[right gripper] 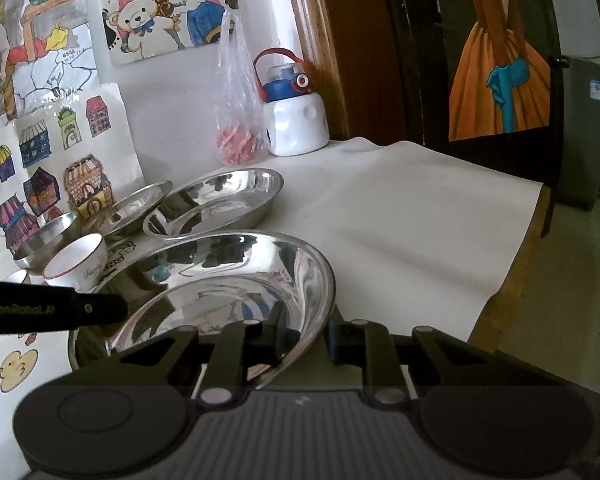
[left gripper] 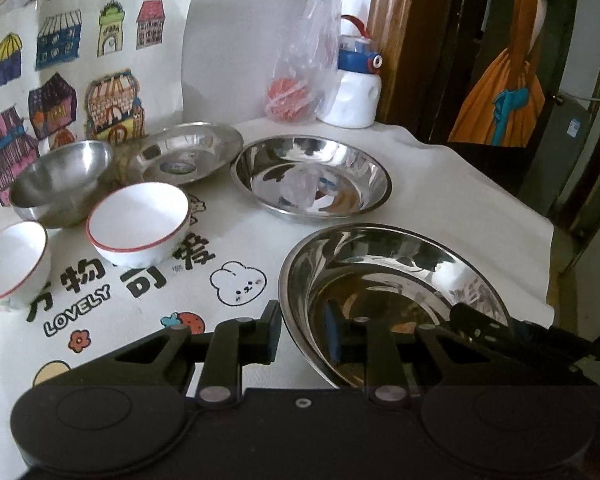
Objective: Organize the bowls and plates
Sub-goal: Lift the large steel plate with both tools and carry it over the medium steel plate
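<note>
You have the left gripper (left gripper: 305,336) and right gripper (right gripper: 305,334) clamped on opposite rims of the nearest shiny steel plate (left gripper: 388,280), presumably to lift it level for stacking.

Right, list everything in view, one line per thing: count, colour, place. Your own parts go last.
shallow round steel plates: three, silver; one mid-table, one tilted behind it, one nearest
near plate: held at both sides of its rim
round steel bowl: one, silver, back left
white ceramic bowls with red rims: two, left of the plates
clear plastic bag: one, pinkish-red contents, against the wall
white water bottle with blue lid and red handle: one, beside the bag
printed cream tablecloth: one, under everything
coloured drawings: several, at the wall
left gripper: black, jaws closed on the near plate's rim
right gripper: black, jaws closed on the opposite rim
</note>
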`<action>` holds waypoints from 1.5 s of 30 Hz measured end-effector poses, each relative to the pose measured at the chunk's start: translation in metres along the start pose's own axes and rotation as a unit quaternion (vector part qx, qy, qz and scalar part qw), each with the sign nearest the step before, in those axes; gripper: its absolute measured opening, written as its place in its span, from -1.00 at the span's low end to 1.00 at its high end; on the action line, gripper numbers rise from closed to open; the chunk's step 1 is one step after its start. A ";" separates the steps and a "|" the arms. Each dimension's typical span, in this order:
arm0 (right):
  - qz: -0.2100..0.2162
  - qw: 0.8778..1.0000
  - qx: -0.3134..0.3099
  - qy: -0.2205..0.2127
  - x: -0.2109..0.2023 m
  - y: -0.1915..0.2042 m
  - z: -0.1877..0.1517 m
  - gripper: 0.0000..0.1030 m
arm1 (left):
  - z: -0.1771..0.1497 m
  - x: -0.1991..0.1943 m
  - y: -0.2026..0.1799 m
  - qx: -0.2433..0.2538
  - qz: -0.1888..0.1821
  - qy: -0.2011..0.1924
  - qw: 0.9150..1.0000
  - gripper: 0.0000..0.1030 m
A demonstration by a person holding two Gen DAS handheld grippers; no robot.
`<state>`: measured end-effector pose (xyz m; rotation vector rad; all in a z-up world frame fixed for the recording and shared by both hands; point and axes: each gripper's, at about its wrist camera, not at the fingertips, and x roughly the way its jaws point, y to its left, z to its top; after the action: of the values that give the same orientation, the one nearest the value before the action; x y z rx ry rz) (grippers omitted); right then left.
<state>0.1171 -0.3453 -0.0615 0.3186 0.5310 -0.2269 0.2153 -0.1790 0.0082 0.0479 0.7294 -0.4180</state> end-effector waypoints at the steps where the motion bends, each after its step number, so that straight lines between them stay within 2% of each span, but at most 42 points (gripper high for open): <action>1: 0.000 1.000 0.000 -0.002 -0.001 0.001 0.000 -0.56 | 0.000 -0.001 0.000 0.000 0.000 -0.001 1.000 -0.52; 9: 0.010 0.999 -0.013 -0.033 -0.002 0.013 0.021 -0.56 | 0.002 -0.008 0.003 -0.008 0.004 -0.014 1.000 -0.52; 17: 0.022 0.996 -0.056 -0.071 0.041 0.035 0.071 -0.56 | 0.033 0.003 0.013 -0.018 0.025 -0.049 0.998 -0.52; 26: 0.017 0.994 -0.094 -0.047 0.113 0.046 0.094 -0.55 | 0.082 0.063 0.025 -0.023 0.054 -0.060 0.996 -0.52; 33: 0.010 0.992 -0.122 -0.036 0.134 0.051 0.094 -0.55 | 0.090 0.102 0.027 -0.017 0.070 -0.043 0.996 -0.52; 35: 0.010 0.991 -0.125 -0.037 0.135 0.052 0.095 -0.52 | 0.089 0.107 0.029 -0.019 0.070 -0.036 0.997 -0.52; 37: 0.005 0.990 -0.138 -0.036 0.136 0.054 0.095 -0.39 | 0.088 0.111 0.029 -0.016 0.072 -0.032 0.997 -0.52; 44: 0.000 0.986 -0.162 -0.024 0.139 0.061 0.095 -0.25 | 0.087 0.116 0.026 -0.008 0.076 -0.024 0.997 -0.53; 45: -0.001 0.986 -0.165 -0.024 0.139 0.061 0.094 -0.15 | 0.087 0.117 0.026 -0.008 0.077 -0.023 0.997 -0.53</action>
<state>0.2951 -0.3403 -0.0436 -0.0092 0.5123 -0.1454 0.3587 -0.2127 -0.0058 0.0795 0.6792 -0.2655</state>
